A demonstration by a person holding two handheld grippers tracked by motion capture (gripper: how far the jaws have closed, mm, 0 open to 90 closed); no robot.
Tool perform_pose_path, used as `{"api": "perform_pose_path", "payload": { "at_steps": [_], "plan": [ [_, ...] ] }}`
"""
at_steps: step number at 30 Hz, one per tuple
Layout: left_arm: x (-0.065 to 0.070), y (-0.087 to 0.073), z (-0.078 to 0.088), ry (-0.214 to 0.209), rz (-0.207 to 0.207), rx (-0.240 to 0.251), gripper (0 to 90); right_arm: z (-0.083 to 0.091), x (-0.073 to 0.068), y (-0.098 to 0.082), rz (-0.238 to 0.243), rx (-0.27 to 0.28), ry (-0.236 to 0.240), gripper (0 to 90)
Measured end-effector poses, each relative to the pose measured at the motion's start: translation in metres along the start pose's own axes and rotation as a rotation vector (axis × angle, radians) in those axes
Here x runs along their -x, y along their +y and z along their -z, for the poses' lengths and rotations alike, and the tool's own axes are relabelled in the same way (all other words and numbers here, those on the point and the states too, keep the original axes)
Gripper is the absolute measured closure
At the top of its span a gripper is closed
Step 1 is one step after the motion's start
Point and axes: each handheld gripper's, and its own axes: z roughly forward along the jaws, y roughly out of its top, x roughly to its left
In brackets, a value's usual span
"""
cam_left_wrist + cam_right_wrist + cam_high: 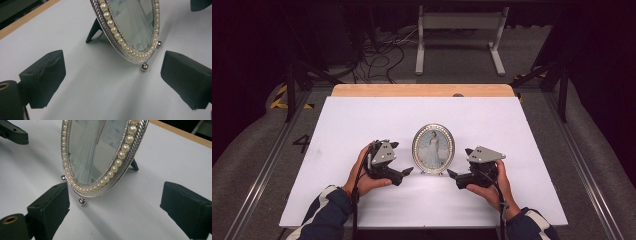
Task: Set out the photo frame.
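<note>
The oval picture frame [433,148] stands upright at centre frame on the white table [362,120]. Your left gripper [408,171] and right gripper [451,174] flank it, jaws spread, pinching nothing. Back away level; don't clip its ball feet.

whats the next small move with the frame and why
Probably draw both grippers back: the frame stands upright on its ball feet and rear strut, and the left gripper and right gripper sit open beside it, touching nothing.
</note>
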Motion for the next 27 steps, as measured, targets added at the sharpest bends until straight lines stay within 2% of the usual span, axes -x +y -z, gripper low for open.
{"api": "perform_pose_path", "payload": {
  "at_steps": [8, 11, 13, 22, 27],
  "plan": [
    [0.0, 0.0, 0.003, 0.005, -0.006, 0.016, 6.8, 0.001, 0.001, -0.003, 0.047, -0.031, -0.045, 7.8],
    [-0.001, -0.001, 0.004, 0.006, -0.006, 0.02, 7.1, 0.007, 0.006, -0.007, 0.043, -0.041, -0.077, 9.7],
    [-0.001, -0.004, 0.005, 0.019, -0.015, 0.01, 7.1, 0.009, 0.008, -0.009, 0.032, -0.042, -0.07, 11.0],
    [-0.004, -0.012, 0.016, 0.036, -0.012, 0.013, 7.0, 0.012, 0.009, -0.01, 0.047, -0.039, -0.093, 10.4],
    [-0.003, -0.019, 0.021, 0.038, -0.023, -0.008, 7.3, 0.018, 0.01, -0.014, 0.079, -0.055, -0.114, 10.4]
  ]
}}
